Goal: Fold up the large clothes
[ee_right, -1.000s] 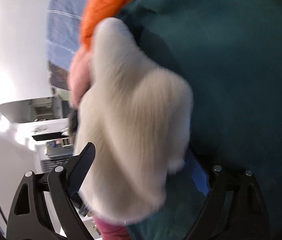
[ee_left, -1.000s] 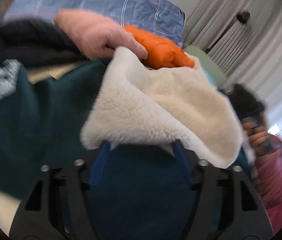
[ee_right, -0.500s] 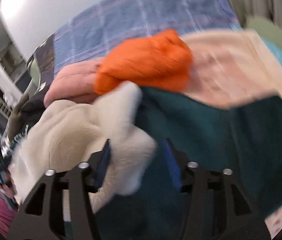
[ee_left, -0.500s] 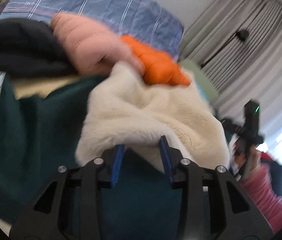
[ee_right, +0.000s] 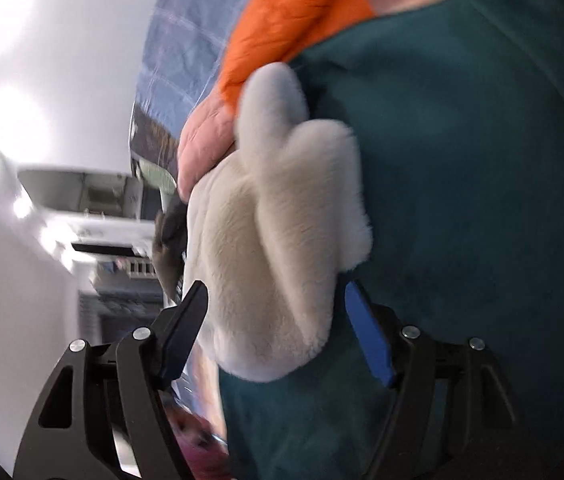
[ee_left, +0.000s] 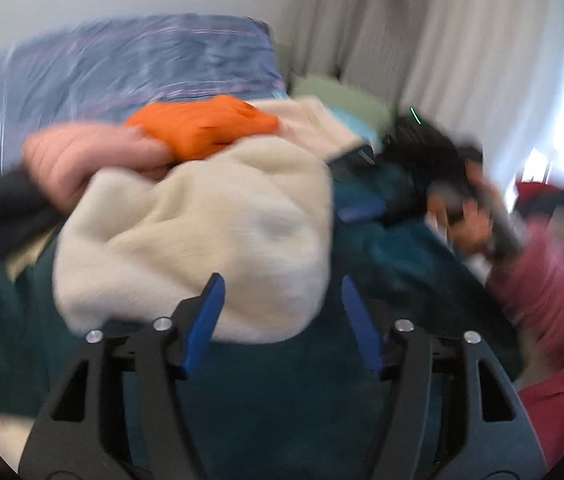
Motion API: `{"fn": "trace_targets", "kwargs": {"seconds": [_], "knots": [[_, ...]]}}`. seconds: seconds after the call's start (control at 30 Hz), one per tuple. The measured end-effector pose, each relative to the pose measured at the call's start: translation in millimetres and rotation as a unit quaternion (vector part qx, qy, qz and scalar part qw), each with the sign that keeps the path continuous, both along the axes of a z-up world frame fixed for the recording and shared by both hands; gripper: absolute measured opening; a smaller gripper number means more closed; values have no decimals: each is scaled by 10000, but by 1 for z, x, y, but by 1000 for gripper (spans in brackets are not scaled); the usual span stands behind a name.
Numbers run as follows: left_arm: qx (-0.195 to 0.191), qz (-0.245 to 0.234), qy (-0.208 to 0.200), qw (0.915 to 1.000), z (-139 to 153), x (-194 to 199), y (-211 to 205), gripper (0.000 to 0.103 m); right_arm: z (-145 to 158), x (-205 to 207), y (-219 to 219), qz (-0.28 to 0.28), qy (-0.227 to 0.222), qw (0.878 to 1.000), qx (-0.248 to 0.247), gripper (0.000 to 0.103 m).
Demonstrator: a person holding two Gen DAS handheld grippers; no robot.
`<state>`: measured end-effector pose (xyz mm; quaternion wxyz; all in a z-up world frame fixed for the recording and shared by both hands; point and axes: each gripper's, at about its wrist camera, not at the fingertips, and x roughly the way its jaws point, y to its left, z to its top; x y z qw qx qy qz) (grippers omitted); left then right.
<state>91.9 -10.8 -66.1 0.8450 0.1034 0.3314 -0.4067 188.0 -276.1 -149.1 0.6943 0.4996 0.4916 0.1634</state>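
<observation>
Both grippers have just reopened after a brief pinch. The left gripper (ee_left: 282,312) now stands with its jaws parted around the lower edge of the cream fleece lining (ee_left: 202,240); the pads do not press it, so it reads as released. The right gripper (ee_right: 278,320) is likewise spread, the same fleece lobe (ee_right: 282,240) hanging between its fingers without a visible clamp. The dark green garment (ee_left: 282,400) fills the lower half of the left view and, in the right view, everything from 12 to 6 o'clock. Judgement: the collar or hood has been let go and a fresh hold is needed before any fold proceeds. The left view alone shows a bare hand (ee_left: 82,168) at 9 o'clock gripping the fleece beside an orange item (ee_left: 202,128), the blue checked bedding (ee_left: 122,64) at 11 o'clock, and a person in a pink sleeve (ee_left: 541,300) at 3 o'clock. The right view alone shows white furniture (ee_right: 94,216) at 9 o'clock.
</observation>
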Motion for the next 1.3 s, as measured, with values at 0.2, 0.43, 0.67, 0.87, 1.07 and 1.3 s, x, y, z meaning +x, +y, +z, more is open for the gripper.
{"fn": "trace_targets", "kwargs": {"seconds": [0.2, 0.43, 0.67, 0.87, 1.07, 1.3], "knots": [[1653, -495, -1313, 9762, -43, -37, -84, 63, 40, -10, -1, -33, -582, 9565, -2858, 58], [2900, -266, -1757, 9404, -89, -9, -112, 28, 38, -1, 37, 1378, -1440, 9182, -3423, 57], [1981, -25, -1132, 9736, -39, 6, -74, 8, 31, 41, 76, 2346, -1884, 8789, -3702, 28], [1447, 78, -1120, 9831, -7, 4, -49, 3, 56, 34, 72, 2591, -2567, 8151, -4501, 22], [1233, 244, -1052, 9865, 4, 16, -44, 3, 29, 21, 45, 2582, -2200, 8194, -4621, 23], [904, 176, -1040, 9903, 19, 4, -34, 2, 15, 23, 66, 2899, -2199, 8296, -4236, 52]]}}
